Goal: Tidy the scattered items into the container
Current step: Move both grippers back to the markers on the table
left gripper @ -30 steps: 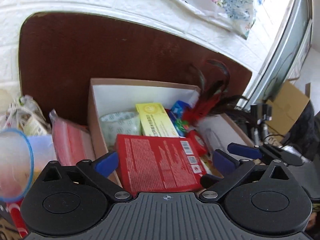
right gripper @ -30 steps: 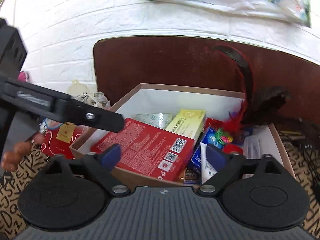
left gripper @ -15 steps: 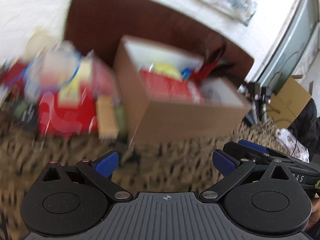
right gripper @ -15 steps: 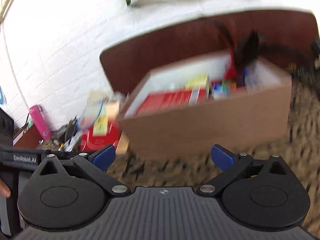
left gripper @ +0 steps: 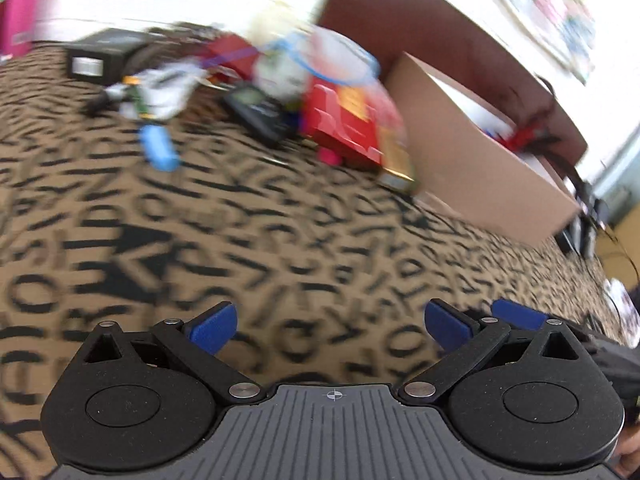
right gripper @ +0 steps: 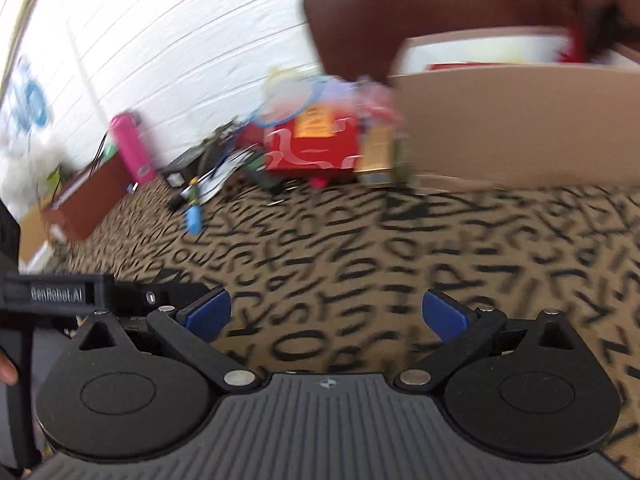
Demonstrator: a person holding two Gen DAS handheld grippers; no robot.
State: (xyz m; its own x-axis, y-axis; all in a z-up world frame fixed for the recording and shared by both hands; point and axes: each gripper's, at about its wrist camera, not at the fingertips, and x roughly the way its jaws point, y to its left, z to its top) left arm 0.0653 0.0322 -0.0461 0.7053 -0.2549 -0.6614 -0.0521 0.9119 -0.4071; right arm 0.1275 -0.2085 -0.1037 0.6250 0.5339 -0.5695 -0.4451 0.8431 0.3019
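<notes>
A cardboard box (left gripper: 472,168) (right gripper: 520,120) sits on a letter-patterned cloth (left gripper: 280,240), with red and feathery items showing over its rim. To its left lies a blurred heap: a red packet (left gripper: 340,120) (right gripper: 312,148), a gold box (left gripper: 394,160) (right gripper: 376,156), a black device (left gripper: 256,112), a blue tube (left gripper: 158,148) (right gripper: 194,216). My left gripper (left gripper: 330,326) is open over bare cloth, well short of the heap. My right gripper (right gripper: 326,314) is open too, nothing between its fingers, and the other gripper's black body (right gripper: 60,294) shows at its left.
A brown board (right gripper: 400,12) leans on the white brick wall behind the box. A pink bottle (right gripper: 132,148) and a brown box (right gripper: 84,196) stand at the far left. A black box (left gripper: 100,60) lies behind the heap. Cables trail right of the box (left gripper: 584,224).
Both grippers have pulled back from over the box and dropped lower. The views have swung left, so the heap beside the box now fills the middle. The red box is no longer between any fingers.
</notes>
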